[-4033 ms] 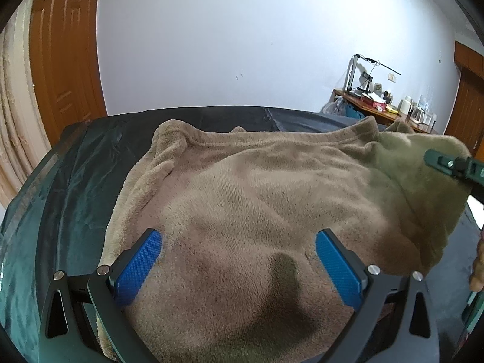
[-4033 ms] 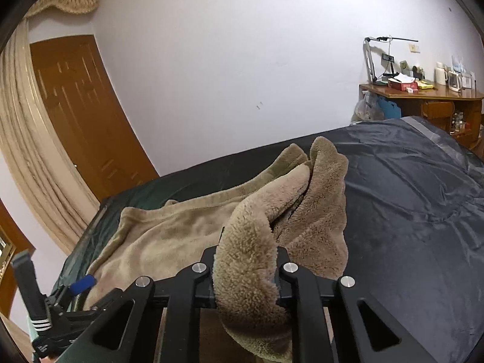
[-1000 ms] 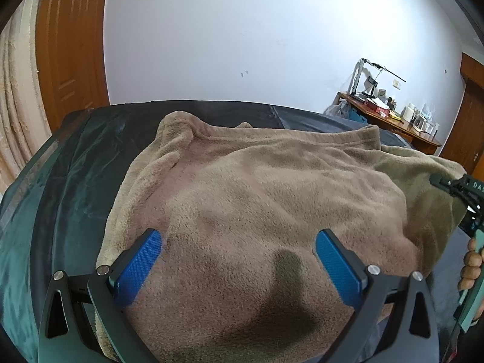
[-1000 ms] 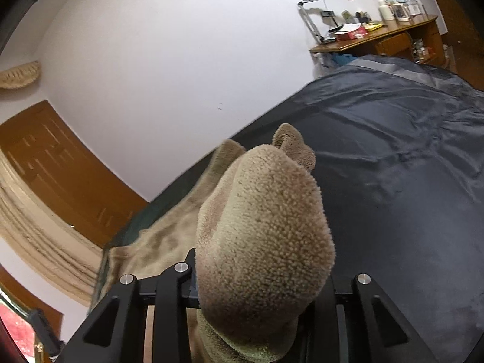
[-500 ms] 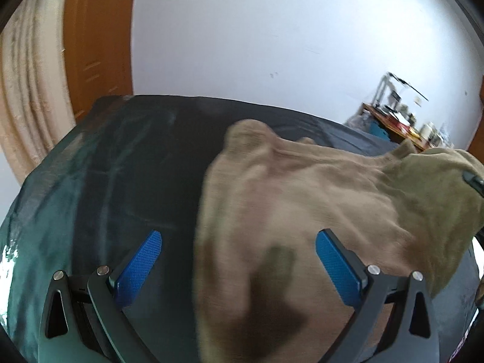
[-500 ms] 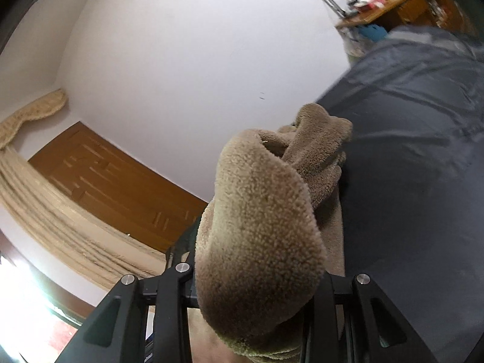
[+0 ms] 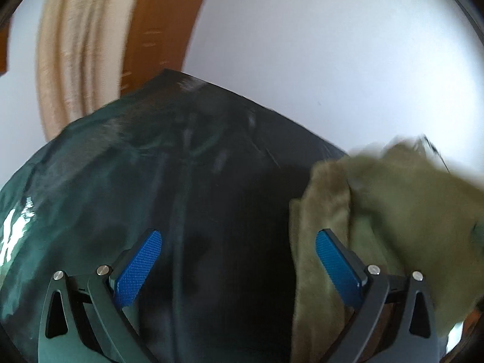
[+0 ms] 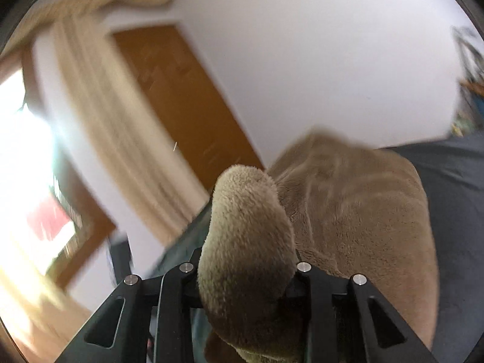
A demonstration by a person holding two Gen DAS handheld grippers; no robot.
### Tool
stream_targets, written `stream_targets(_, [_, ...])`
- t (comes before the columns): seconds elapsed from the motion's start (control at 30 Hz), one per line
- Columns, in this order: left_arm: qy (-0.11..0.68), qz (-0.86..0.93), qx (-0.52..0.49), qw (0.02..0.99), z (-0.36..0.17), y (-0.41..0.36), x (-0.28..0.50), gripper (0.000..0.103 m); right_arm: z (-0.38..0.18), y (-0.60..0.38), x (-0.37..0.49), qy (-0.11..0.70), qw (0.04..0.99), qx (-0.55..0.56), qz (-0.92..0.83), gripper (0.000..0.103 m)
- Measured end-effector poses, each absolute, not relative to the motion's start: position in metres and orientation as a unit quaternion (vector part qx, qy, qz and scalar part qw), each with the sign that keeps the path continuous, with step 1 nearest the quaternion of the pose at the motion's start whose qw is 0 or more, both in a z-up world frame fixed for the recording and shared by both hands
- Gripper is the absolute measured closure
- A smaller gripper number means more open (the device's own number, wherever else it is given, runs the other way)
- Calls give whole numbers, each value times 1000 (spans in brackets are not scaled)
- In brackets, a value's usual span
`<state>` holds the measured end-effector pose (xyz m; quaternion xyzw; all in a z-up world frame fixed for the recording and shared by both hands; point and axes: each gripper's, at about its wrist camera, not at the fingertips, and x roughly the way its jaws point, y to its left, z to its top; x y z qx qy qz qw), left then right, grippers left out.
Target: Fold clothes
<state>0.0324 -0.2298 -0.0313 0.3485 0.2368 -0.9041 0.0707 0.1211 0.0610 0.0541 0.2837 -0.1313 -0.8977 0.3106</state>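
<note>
The left gripper (image 7: 236,264) is spread wide, its blue pads (image 7: 137,267) holding nothing. Between and ahead of its fingers lies the dark green sheet (image 7: 127,181) that covers the bed. The fleece garment (image 7: 393,211), a tan plush top, is bunched to the right of this gripper; its near edge runs just behind the right-hand pad, though whether it touches the pad cannot be told. Beyond the bed, ahead and to the left, hang a cream curtain (image 7: 75,48) and a brown wooden door (image 7: 160,24), both blurred.

The right gripper (image 8: 245,269) is pinching a thick fold of the fleece garment (image 8: 248,236), which bulges up between its black fingers and hides the tips. The remaining fleece drapes ahead and to the right of it, over the dark sheet (image 8: 456,199). Ahead-left stand the door (image 8: 181,96) and curtain (image 8: 106,121).
</note>
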Motion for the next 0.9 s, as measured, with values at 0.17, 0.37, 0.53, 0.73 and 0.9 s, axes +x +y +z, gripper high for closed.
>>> stream_targets(0.17, [281,-897,331,89,-31,-251,40,1,14,7,137,-10,321,310,-895,74])
stream_targets(0.37, [267,-899,339,71,-32,-240,35,1,-3,-4,150,84,319,289,-898,64])
stream_targets(0.53, [260,-897,350,70,-38,-239,29,1,-8,-2,168,107,358,286,-883,26])
stream_targets(0.73, [259,-895,356,73,-42,-239,27,1,6,24,189,33,415,274,-867,26])
stream_targets(0.9, [244,-902,350,60,-40,-232,27,1,16,72,193,-48,416,263,-869,26])
